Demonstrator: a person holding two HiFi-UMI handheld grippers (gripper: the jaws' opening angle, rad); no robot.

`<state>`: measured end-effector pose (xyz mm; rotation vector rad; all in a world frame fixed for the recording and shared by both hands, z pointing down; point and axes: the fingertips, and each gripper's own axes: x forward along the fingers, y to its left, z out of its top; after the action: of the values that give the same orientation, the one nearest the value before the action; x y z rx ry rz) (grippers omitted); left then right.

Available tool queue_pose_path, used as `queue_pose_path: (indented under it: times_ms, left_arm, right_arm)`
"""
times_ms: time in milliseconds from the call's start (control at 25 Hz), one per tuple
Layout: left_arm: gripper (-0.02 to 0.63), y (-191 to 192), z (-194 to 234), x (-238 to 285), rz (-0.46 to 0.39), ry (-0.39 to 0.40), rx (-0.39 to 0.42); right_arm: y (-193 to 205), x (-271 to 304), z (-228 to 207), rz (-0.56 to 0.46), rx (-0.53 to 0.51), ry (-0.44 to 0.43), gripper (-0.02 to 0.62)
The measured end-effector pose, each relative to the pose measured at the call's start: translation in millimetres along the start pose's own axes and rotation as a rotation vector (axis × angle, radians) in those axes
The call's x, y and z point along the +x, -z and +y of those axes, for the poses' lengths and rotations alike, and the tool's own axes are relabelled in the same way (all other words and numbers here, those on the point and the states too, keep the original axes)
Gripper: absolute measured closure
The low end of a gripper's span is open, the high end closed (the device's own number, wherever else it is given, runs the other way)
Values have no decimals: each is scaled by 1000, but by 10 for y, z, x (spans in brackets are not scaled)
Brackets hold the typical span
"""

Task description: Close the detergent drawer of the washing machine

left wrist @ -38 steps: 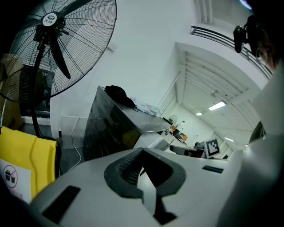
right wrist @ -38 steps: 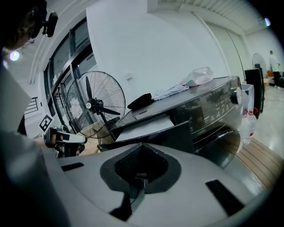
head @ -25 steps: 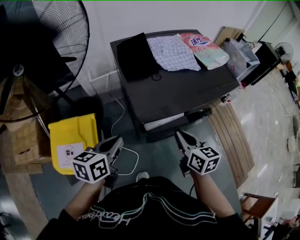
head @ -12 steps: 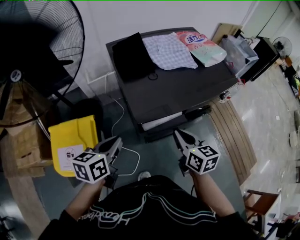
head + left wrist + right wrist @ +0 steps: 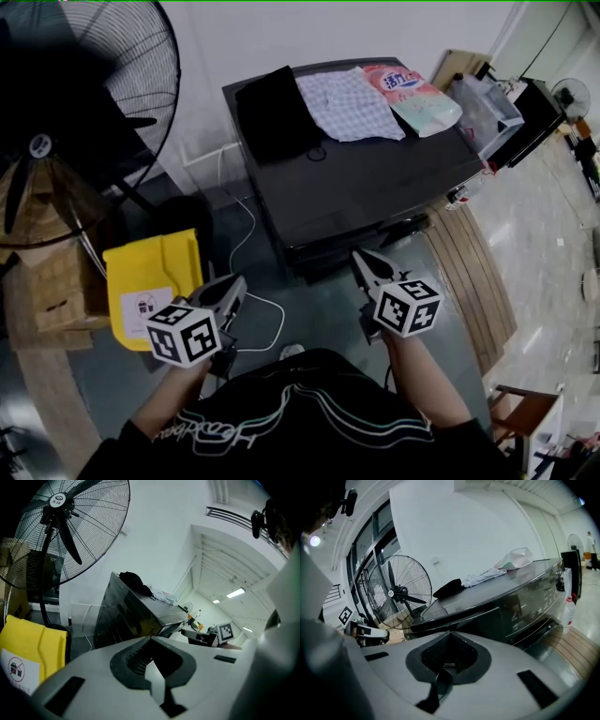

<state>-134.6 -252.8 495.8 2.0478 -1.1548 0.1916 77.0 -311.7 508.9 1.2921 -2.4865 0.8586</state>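
Note:
The dark grey washing machine [image 5: 366,178] stands ahead of me, seen from above. Its detergent drawer [image 5: 323,251] sits at the left of the front edge, and none of its white inside shows. In the right gripper view the drawer's front panel [image 5: 473,620] looks about level with the control panel. My right gripper [image 5: 362,259] is shut, with its tip right at the machine's front below the drawer. My left gripper [image 5: 234,283] is also shut and empty, held lower left and apart from the machine. Both grippers' jaws meet in their own views, left gripper [image 5: 151,667] and right gripper [image 5: 446,665].
On the machine's top lie a black cloth [image 5: 272,112], a checked cloth [image 5: 352,103] and a pink detergent bag [image 5: 412,94]. A big standing fan [image 5: 84,103] is at the left, with a yellow bin [image 5: 150,277] and a white cable [image 5: 258,319] below it. Wooden boards [image 5: 469,281] lie at the right.
The white strip of the open drawer, visible in both earlier frames, is gone: the drawer has slid in. My right gripper moved forward against the machine's front. The left gripper stayed put.

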Motion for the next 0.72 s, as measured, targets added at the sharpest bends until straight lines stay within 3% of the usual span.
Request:
queue_pose_path:
  times_ms: [720]
  left_arm:
    - [583,-121,222,-31,-18,-29,-27]
  right_arm:
    - [-86,183,-34,1,-10,23,569]
